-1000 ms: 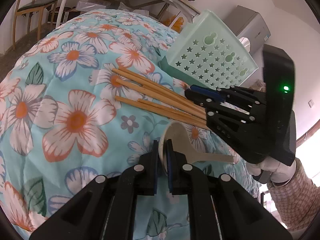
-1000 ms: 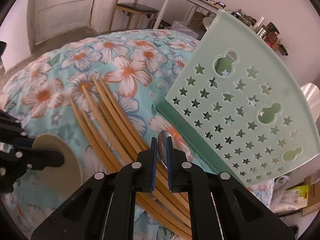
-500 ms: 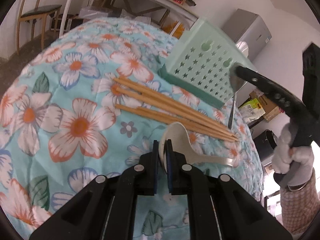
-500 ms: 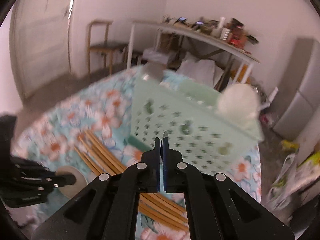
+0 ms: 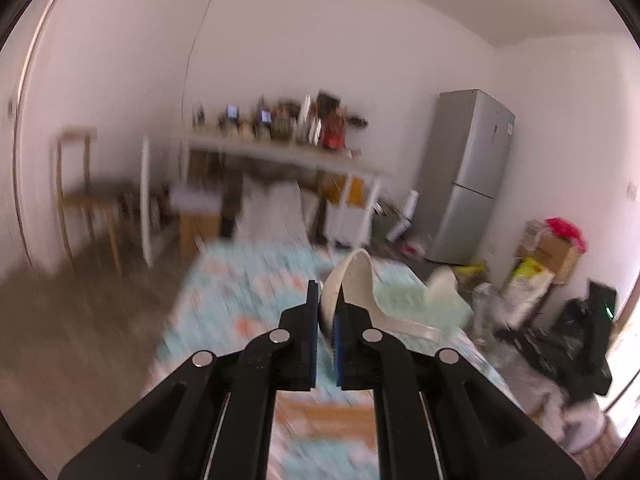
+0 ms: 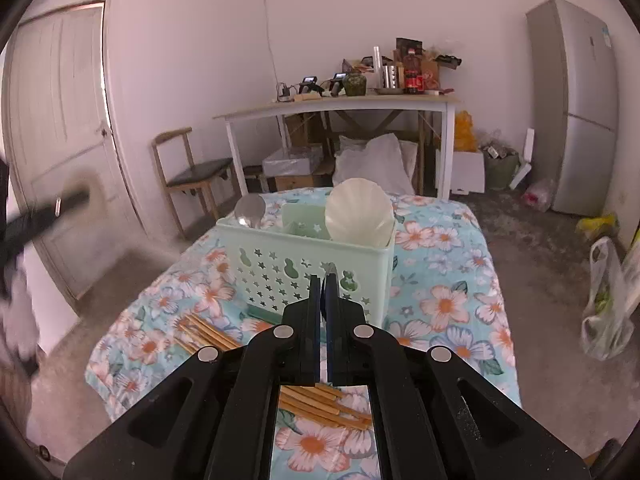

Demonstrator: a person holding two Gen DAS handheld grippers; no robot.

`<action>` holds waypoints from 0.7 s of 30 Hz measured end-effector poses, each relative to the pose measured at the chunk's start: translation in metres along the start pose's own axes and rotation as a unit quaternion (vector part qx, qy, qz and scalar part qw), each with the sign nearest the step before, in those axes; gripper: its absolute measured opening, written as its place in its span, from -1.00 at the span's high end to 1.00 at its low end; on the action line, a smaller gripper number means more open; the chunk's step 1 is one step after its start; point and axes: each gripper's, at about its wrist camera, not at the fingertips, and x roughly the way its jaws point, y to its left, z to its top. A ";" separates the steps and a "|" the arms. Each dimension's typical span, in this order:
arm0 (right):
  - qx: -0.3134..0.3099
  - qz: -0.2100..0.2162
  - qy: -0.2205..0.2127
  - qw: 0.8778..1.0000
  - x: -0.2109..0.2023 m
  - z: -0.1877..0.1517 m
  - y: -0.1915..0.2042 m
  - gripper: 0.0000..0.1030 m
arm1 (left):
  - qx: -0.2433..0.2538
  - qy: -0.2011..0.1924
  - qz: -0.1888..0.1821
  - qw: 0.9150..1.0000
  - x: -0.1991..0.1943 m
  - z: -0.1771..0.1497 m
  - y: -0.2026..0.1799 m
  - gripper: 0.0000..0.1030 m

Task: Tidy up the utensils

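Though blurred, unreadable fridge (image 5: pixel 468 176) sticker (image 5: pixel 510 127), perhaps.

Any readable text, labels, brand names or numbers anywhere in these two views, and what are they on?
None can be read.
Red label on the dark soda bottle on the white table: too small.
Sticker on the fridge: too small; blurred in the left wrist view.
Small screens on that table: nothing legible.
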 end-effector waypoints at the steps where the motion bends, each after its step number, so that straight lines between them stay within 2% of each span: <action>1: 0.001 0.001 -0.002 1.000 -0.002 0.000 -0.001 0.99 | 0.012 -0.007 0.006 1.000 0.002 0.009 -0.002 0.90; 3: 0.001 0.004 -0.010 1.000 -0.004 -0.001 -0.002 0.99 | 0.042 -0.014 0.023 0.999 0.014 0.025 -0.009 0.90; 7: 0.011 0.014 -0.019 1.000 -0.007 -0.002 -0.011 0.99 | 0.111 0.014 0.055 0.992 0.056 0.044 -0.029 0.90; 11: 0.018 0.022 -0.022 0.999 -0.005 -0.004 -0.018 0.99 | 0.150 0.066 0.068 0.984 0.095 0.043 -0.043 0.90; 14: 0.020 0.027 -0.018 0.999 -0.001 -0.006 -0.023 0.99 | 0.183 0.101 0.077 0.975 0.123 0.040 -0.057 0.89; 18: 0.026 0.034 -0.013 0.999 0.001 -0.009 -0.029 0.99 | 0.194 0.141 0.076 0.968 0.148 0.033 -0.067 0.89; 21: 0.030 0.036 -0.014 0.999 0.000 -0.010 -0.032 0.99 | 0.169 0.178 0.056 0.968 0.169 0.033 -0.066 0.84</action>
